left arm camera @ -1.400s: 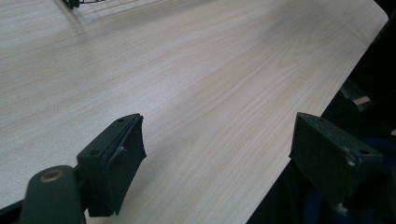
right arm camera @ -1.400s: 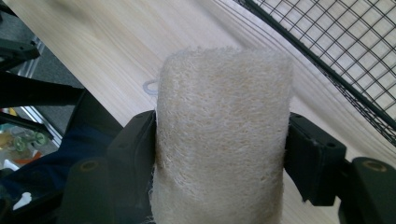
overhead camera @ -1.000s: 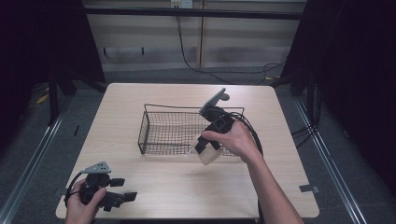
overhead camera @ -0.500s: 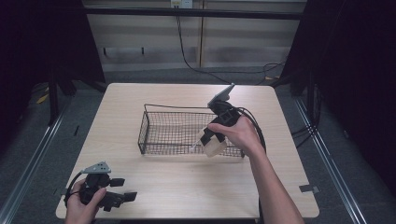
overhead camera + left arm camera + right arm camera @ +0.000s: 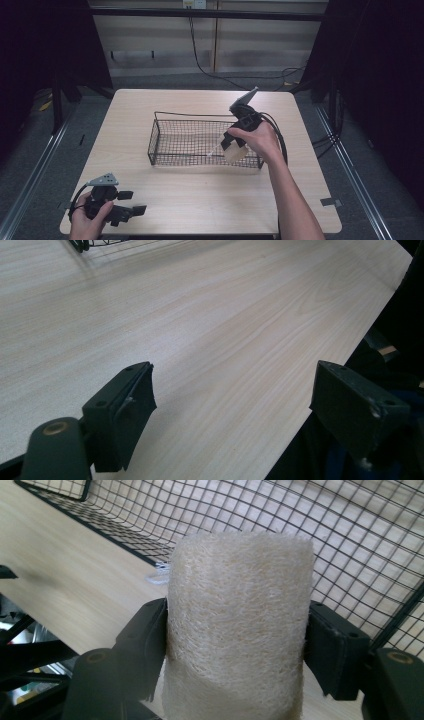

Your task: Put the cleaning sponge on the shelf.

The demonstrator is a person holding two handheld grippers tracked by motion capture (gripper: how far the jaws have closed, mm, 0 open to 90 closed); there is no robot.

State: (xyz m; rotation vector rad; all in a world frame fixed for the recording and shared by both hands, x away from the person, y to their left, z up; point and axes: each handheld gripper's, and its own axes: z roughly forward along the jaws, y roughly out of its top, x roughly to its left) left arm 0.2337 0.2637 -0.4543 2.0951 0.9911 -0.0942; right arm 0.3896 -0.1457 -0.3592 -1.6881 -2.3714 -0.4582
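Observation:
My right gripper (image 5: 234, 150) is shut on a pale, fibrous loofah sponge (image 5: 237, 625), which it holds above the right end of a black wire basket (image 5: 200, 140). In the high view the loofah sponge (image 5: 235, 152) hangs over the basket's front right rim. The right gripper view has both jaws pressed against the sponge's sides, with the basket mesh (image 5: 325, 535) just beyond. My left gripper (image 5: 131, 202) rests at the table's front left corner, open, with nothing between its jaws. In the left gripper view its fingertips (image 5: 127, 405) stand wide apart over bare wood.
The light wooden table (image 5: 200, 200) has free room in front of the basket. A black cable (image 5: 280, 137) trails from the right gripper over the table's right side. The table's front edge (image 5: 330, 370) lies close to the left gripper. A dark floor surrounds the table.
My right gripper has carried the loofah sponge from the table in front of the basket up and back over the basket's right end. The left gripper has stayed put.

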